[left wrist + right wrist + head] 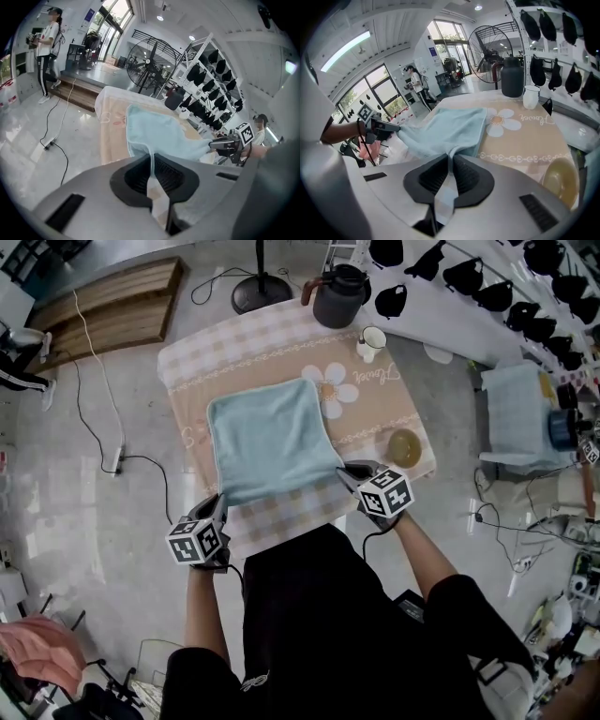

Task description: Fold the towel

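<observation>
The left gripper [221, 504] is pinching the near-left corner of the towel [267, 437], which is lying flat at the table's [384, 413] near edge. The right gripper [345, 472] is pinching the near-right corner. Being soft and light, it is probably best carried by these corners.

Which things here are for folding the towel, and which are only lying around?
For the job: towel; left claw and right claw, each shut on a near corner of it.
Lying about: jug, mug, bowl, fan.
</observation>
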Action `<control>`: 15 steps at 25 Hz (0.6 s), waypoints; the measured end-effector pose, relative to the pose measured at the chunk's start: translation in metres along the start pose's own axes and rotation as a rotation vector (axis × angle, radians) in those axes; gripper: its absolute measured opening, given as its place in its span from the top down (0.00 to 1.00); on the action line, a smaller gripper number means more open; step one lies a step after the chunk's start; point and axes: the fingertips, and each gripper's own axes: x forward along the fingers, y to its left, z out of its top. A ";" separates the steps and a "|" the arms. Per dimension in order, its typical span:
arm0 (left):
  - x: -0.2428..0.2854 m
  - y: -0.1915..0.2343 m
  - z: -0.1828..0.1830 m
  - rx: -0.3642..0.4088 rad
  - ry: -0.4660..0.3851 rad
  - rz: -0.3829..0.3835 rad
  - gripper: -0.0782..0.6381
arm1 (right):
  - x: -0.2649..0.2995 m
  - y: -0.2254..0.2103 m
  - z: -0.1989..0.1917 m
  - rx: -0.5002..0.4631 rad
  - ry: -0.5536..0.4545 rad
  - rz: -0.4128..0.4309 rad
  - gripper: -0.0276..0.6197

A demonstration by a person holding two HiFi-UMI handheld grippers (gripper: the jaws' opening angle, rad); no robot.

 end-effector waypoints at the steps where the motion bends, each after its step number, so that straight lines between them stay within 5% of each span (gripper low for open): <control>1: 0.002 0.001 0.007 -0.007 -0.005 0.000 0.85 | 0.001 -0.003 0.008 0.002 -0.003 0.002 0.90; 15: 0.078 0.022 0.141 0.021 -0.056 0.101 0.85 | 0.031 -0.081 0.125 0.055 -0.021 0.059 0.90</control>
